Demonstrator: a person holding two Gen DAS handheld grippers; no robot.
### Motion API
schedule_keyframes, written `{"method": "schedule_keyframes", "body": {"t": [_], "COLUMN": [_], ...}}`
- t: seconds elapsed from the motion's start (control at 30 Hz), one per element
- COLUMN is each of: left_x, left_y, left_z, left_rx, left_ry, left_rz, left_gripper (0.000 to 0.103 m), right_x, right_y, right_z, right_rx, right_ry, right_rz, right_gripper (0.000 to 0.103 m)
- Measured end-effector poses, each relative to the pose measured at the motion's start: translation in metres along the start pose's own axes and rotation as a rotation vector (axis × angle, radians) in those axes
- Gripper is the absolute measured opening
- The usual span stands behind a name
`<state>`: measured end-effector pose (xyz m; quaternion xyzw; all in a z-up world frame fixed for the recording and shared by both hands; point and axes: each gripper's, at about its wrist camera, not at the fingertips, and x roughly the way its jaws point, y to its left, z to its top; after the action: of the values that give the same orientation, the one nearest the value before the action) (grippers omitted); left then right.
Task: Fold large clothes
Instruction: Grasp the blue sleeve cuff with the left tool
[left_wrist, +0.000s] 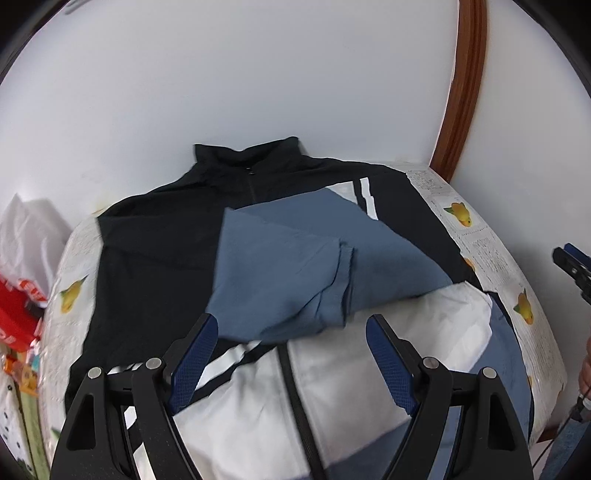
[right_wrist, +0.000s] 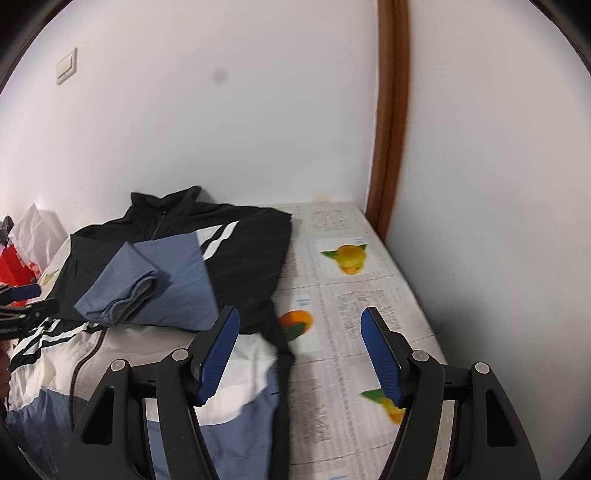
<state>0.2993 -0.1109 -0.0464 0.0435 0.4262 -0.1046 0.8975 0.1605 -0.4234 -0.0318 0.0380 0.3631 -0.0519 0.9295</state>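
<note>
A black, white and blue zip jacket (left_wrist: 155, 258) lies flat on a table, collar toward the wall. Both blue sleeves (left_wrist: 280, 266) are folded across its chest. It also shows in the right wrist view (right_wrist: 243, 258), with the sleeves (right_wrist: 147, 284) stacked on it. My left gripper (left_wrist: 291, 328) is open and empty, just above the jacket's white lower front. My right gripper (right_wrist: 299, 325) is open and empty, above the jacket's right edge and the table cover. The left gripper's tip shows at the left edge of the right wrist view (right_wrist: 22, 295).
The table cover (right_wrist: 351, 302) is printed with text and orange fruit pictures. White walls stand close behind and to the right, with a brown wooden post (right_wrist: 388, 147) in the corner. A white bag (left_wrist: 29, 229) and red packaging (left_wrist: 14, 314) sit left of the table.
</note>
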Motion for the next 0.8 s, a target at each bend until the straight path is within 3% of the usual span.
{"method": "schedule_keyframes", "body": {"t": [0.27,0.57,0.67,0.73,0.8], "left_x": [0.062,0.115,0.127,0.128,0.123], "left_y": [-0.018,-0.038,-0.04,-0.038,-0.032], "left_z": [0.015,0.009,0.008,0.009,0.013], "left_rx": [0.034,0.084,0.082,0.075,0.067], "left_ry": [0.04,0.102,0.117,0.111,0.098], "left_rz": [-0.021,-0.038,-0.022,-0.027,-0.05], "left_gripper": [0.08,0.073,0.061,0.028,0.018], "right_x": [0.025,0.049,0.055,0.055,0.053], "right_y": [-0.031,-0.035,-0.036,-0.035,-0.033], "right_z": [-0.004,-0.023,-0.027,-0.029,-0.028], "right_rx": [0.026,0.014,0.02,0.028,0.027], "right_ry": [0.028,0.092,0.111,0.119,0.12], "right_rz": [-0.025,-0.047,-0.056,-0.055,-0.053], "right_gripper": [0.068,0.068,0.068,0.068,0.068]}}
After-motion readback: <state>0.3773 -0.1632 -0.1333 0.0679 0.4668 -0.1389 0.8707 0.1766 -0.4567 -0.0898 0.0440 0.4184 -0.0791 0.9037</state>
